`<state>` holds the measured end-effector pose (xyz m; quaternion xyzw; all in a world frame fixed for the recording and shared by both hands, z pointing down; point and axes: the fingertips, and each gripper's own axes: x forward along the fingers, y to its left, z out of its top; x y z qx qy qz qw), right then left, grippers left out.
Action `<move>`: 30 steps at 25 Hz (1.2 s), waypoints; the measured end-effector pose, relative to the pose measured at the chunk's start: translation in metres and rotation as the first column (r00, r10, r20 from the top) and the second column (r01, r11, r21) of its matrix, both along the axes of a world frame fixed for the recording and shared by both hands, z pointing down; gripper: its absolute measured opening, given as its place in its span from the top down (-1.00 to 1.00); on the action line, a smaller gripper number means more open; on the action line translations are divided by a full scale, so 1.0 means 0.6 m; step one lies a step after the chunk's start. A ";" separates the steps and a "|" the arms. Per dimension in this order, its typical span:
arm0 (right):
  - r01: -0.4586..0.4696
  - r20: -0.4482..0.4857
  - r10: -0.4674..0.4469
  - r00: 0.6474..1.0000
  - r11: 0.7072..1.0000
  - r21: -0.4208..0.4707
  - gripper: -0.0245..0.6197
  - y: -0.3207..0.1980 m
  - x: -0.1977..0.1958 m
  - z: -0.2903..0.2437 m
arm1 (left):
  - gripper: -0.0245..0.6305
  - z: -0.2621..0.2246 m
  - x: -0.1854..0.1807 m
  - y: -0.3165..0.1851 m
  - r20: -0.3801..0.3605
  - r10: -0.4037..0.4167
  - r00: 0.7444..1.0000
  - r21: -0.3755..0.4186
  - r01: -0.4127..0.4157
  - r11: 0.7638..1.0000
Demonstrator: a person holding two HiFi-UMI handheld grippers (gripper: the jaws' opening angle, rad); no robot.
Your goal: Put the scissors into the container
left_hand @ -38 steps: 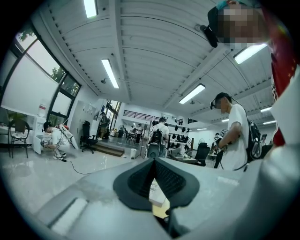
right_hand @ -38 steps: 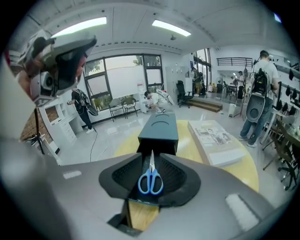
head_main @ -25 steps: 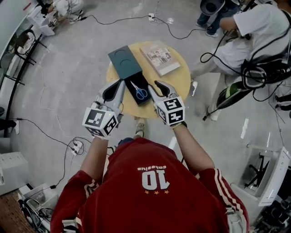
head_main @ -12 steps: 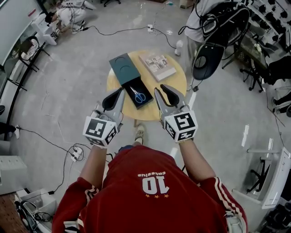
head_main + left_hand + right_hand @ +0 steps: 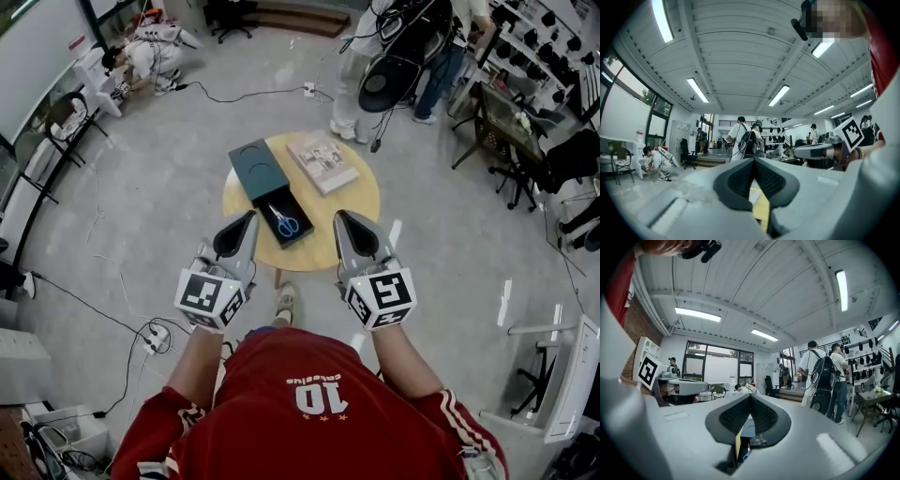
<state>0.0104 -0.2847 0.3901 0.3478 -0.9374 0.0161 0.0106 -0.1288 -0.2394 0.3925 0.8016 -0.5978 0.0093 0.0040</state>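
Blue-handled scissors (image 5: 287,223) lay inside the open dark container (image 5: 303,210) on the round table (image 5: 352,202), left claw (image 5: 249,218) pinched together and empty, right claw (image 5: 343,219) closing on nothing, red shirt (image 5: 375,412) numbered 10

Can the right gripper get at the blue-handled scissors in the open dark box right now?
Probably yes. The blue-handled scissors lie uncovered in the open dark box, with nothing between them and the right gripper. Its empty jaws are closing, so they'd need reopening.
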 end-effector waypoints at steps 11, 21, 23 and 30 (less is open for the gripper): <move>-0.092 0.002 0.092 0.996 0.995 0.035 0.92 0.023 0.056 -0.025 | 0.92 -0.010 0.018 0.025 -0.009 -0.049 0.999 0.028 0.050 0.998; -0.140 0.032 0.139 0.990 0.989 0.048 0.93 0.045 0.087 -0.034 | 0.92 -0.014 0.037 0.041 -0.009 -0.032 0.999 0.031 0.032 0.999; -0.143 0.033 0.141 0.989 0.988 0.052 0.96 0.048 0.088 -0.036 | 0.92 -0.016 0.039 0.043 -0.006 -0.027 1.000 0.034 0.027 0.999; -0.129 0.025 0.127 0.992 0.990 0.057 0.96 0.060 0.080 -0.033 | 0.92 -0.011 0.031 0.053 -0.015 -0.029 0.999 0.034 0.030 0.999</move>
